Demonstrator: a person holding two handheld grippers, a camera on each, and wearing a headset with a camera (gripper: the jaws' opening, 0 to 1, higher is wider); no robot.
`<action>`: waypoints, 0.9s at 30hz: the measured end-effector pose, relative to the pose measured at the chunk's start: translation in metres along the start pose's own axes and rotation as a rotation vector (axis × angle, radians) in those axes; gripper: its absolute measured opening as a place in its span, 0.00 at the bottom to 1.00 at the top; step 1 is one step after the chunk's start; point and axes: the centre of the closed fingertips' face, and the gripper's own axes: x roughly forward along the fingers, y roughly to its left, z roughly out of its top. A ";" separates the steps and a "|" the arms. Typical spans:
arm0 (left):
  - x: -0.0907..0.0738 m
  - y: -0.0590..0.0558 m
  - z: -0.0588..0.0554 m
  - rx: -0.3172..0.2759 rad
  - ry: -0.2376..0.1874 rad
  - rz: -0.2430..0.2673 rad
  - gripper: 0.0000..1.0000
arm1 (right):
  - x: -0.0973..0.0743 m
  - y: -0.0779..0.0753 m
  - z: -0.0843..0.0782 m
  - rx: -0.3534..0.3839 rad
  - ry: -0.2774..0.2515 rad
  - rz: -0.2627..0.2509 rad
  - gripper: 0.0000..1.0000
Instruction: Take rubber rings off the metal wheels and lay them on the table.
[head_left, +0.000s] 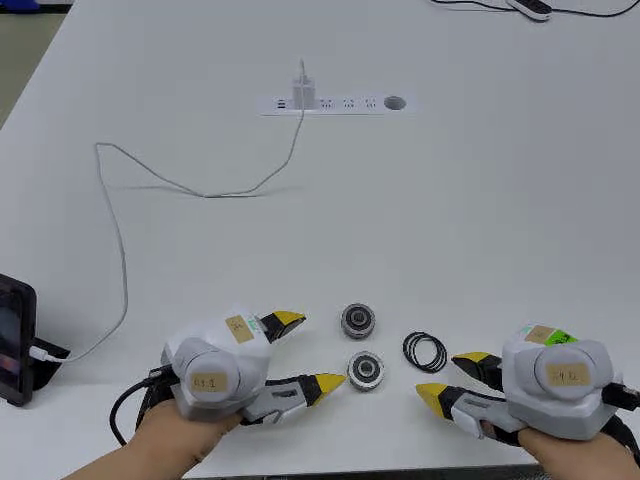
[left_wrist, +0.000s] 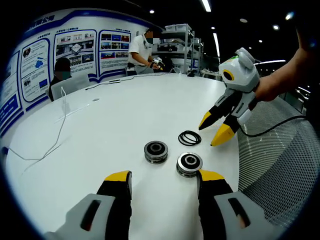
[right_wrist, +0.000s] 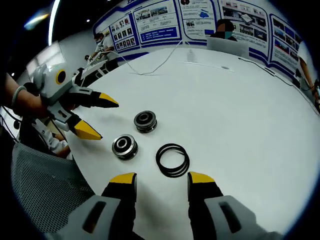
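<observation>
**Head view.** White table (head_left: 480, 200). Farther round silver metal wheel (head_left: 358, 320), dark at the centre. Nearer metal wheel (head_left: 366, 370), same kind, close beside it. Small pile of thin black rubber rings (head_left: 425, 351), flat on the table, right of both wheels and apart from them. Left gripper (head_left: 312, 350), yellow-tipped, jaws wide apart, holding nothing, left of the wheels. Right gripper (head_left: 452, 375), jaws parted, holding nothing, tips near the rings. White power strip (head_left: 330, 103) at the back, with a white cable (head_left: 120, 250).

**Left gripper view.** Left gripper (left_wrist: 165, 176) spread, nothing between the jaws. Nearer metal wheel (left_wrist: 190, 163) just beyond one jaw tip; farther one (left_wrist: 156, 151) beside it. Rings (left_wrist: 190, 137) beyond, next to the right gripper (left_wrist: 214, 129).

**Right gripper view.** Right gripper (right_wrist: 162, 178) gaping, empty. Rings (right_wrist: 172, 160) on the table just ahead of the tips. Wheels (right_wrist: 125, 146) (right_wrist: 145, 121) beyond, then the left gripper (right_wrist: 100, 118).
</observation>
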 end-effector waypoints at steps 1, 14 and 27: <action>-0.001 0.000 -0.001 -0.002 0.000 0.000 0.54 | -0.001 0.002 0.001 -0.009 -0.003 0.008 0.44; -0.013 -0.006 0.002 -0.009 -0.032 -0.007 0.61 | -0.004 0.014 0.005 -0.092 -0.044 0.037 0.60; -0.023 -0.009 0.004 -0.035 -0.062 0.000 0.73 | -0.011 0.018 0.002 -0.141 -0.077 0.043 0.82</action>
